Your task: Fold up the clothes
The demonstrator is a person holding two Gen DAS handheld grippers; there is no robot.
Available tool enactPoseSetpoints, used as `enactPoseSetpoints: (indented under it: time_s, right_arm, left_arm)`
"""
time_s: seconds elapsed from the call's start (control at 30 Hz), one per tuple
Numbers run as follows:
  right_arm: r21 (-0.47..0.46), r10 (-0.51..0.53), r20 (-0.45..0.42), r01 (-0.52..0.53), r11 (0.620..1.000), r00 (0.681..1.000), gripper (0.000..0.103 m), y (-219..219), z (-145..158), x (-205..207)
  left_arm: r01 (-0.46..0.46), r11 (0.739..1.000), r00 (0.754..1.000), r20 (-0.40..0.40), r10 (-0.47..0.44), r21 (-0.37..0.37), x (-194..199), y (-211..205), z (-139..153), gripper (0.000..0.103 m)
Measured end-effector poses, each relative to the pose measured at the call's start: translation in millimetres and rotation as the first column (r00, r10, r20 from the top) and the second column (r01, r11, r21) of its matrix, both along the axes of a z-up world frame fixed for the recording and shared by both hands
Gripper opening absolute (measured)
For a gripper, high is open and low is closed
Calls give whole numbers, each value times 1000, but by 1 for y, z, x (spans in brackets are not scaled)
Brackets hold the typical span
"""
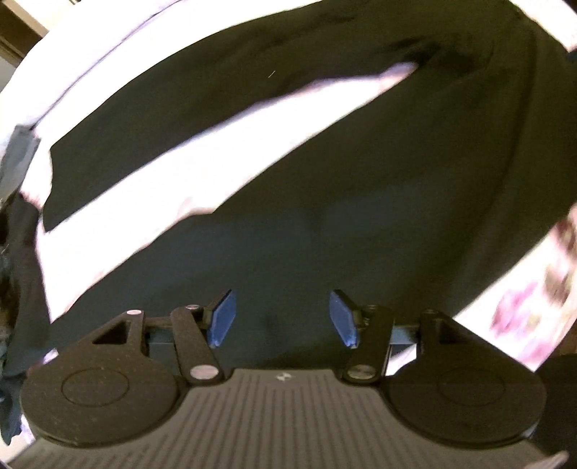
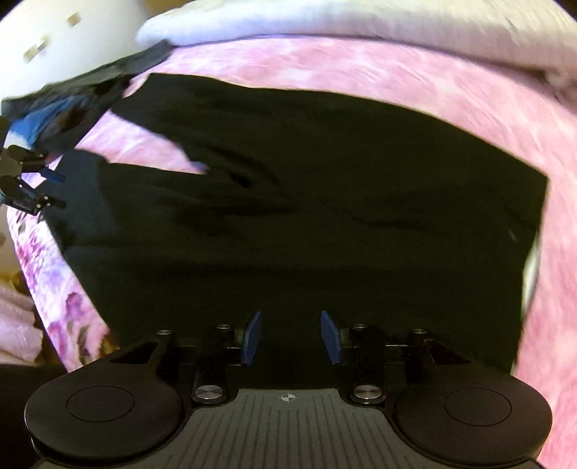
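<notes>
A black garment (image 2: 306,223) lies spread on a pink flowered bedspread (image 2: 432,83). In the left wrist view the same black garment (image 1: 360,180) fills most of the frame, with a long sleeve or leg running up to the left. My left gripper (image 1: 281,317) hovers just above the cloth, its blue pads apart and nothing between them. Over the garment's near edge my right gripper (image 2: 290,337) is open too, empty. The left gripper (image 2: 47,191) also shows at the left edge of the right wrist view, beside the garment's left part.
A pale strip of bedspread (image 1: 180,173) shows between two parts of the garment. A crumpled dark and blue cloth (image 2: 65,108) lies at the far left. A white pillow or sheet (image 2: 360,18) lines the far edge of the bed. Pink fabric (image 2: 18,324) sits off the bed's left side.
</notes>
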State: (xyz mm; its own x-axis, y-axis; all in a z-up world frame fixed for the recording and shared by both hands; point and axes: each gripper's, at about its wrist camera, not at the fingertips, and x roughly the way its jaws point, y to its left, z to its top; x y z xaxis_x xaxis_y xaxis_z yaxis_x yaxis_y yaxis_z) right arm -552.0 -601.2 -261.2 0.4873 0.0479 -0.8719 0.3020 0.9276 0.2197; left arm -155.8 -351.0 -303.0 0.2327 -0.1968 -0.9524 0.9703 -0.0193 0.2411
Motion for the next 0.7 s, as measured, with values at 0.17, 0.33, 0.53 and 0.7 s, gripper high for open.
enactPoseSetpoints:
  time_s: [0.17, 0.33, 0.53, 0.7]
  right_arm:
    - [-54, -40, -42, 38, 998, 998, 42, 39, -3, 39]
    - [-75, -147, -102, 140, 987, 984, 42, 91, -10, 74]
    - [-91, -208, -190, 194, 977, 959, 43, 139, -25, 105]
    - [-119, -187, -217, 164, 979, 958, 44, 161, -21, 112]
  left_arm:
    - [88, 996, 996, 18, -88, -13, 45, 68, -6, 54]
    - [295, 952, 935, 181, -306, 82, 89, 150, -26, 55]
    - [490, 861, 810, 296, -507, 135, 122, 199, -60, 73]
    - [456, 883, 833, 294, -468, 113, 136, 200, -57, 34]
